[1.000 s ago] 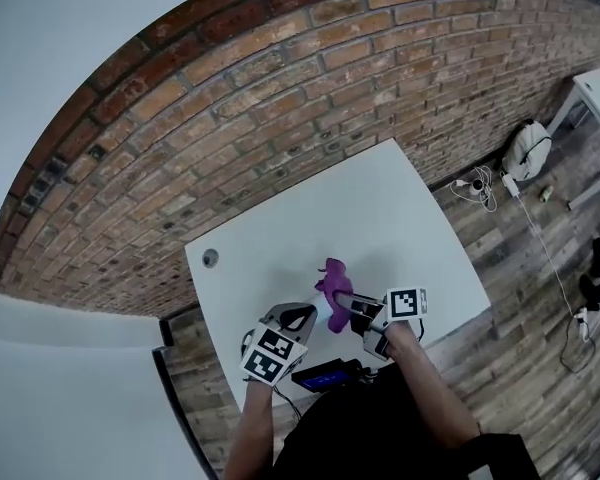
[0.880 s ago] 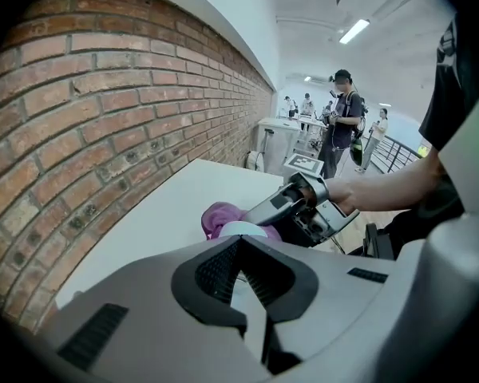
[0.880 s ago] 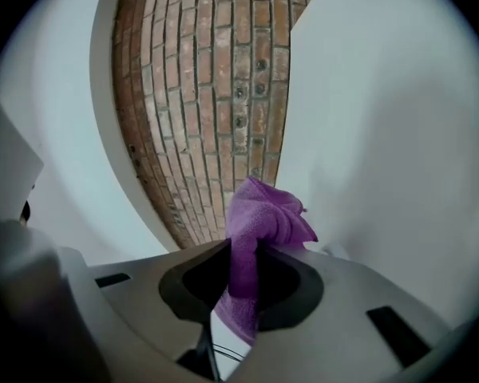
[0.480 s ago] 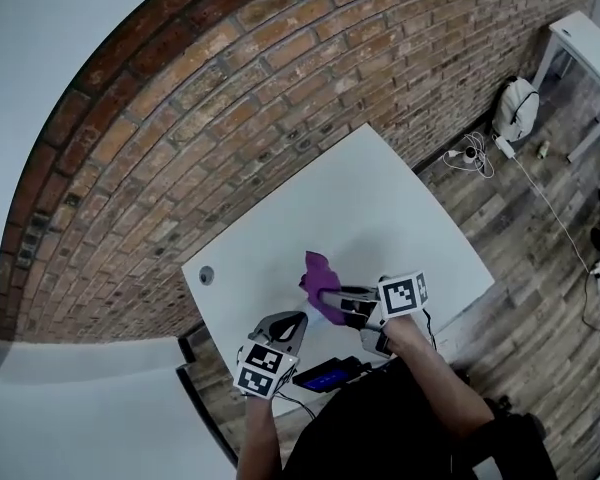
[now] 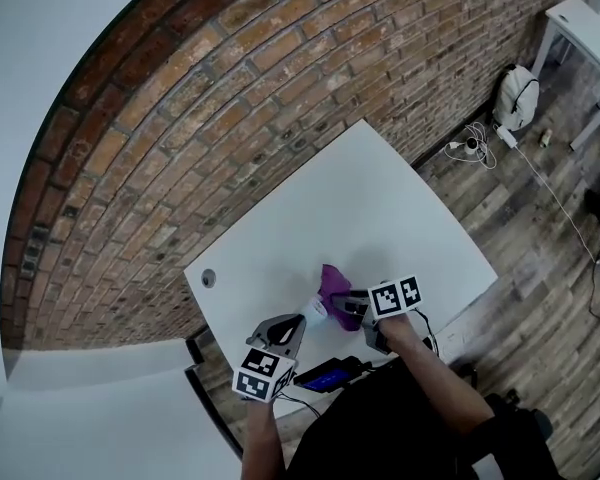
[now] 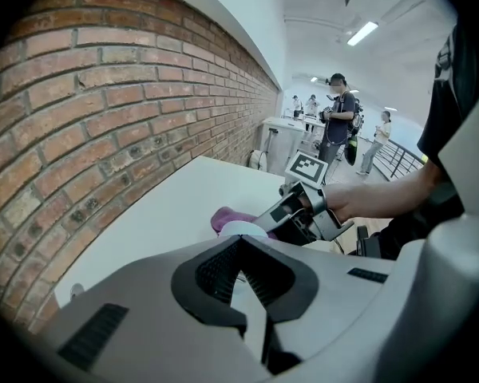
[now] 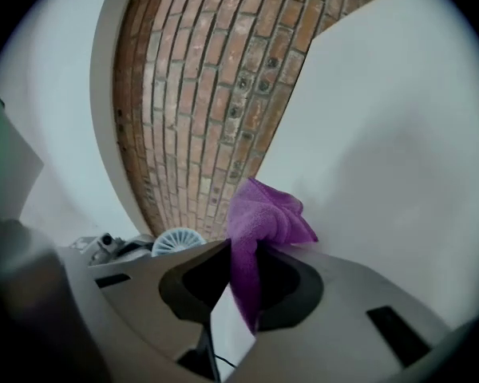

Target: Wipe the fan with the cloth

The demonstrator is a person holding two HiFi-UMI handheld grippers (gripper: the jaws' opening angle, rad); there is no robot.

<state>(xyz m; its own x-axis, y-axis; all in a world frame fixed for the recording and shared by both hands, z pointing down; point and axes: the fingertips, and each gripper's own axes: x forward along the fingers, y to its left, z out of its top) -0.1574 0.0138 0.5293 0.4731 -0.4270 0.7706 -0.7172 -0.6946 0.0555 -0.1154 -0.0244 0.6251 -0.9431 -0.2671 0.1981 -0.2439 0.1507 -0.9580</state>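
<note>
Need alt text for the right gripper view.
The right gripper has its jaws shut on a bunched purple cloth that sticks out ahead of them. A small white fan shows just left of the cloth, with a white table to the right and a brick wall behind.

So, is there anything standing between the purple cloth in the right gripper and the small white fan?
Nothing visible does. The purple cloth, pinched in the right gripper, hangs right next to the fan at the tip of the left gripper. Whether the two already touch cannot be told.
</note>
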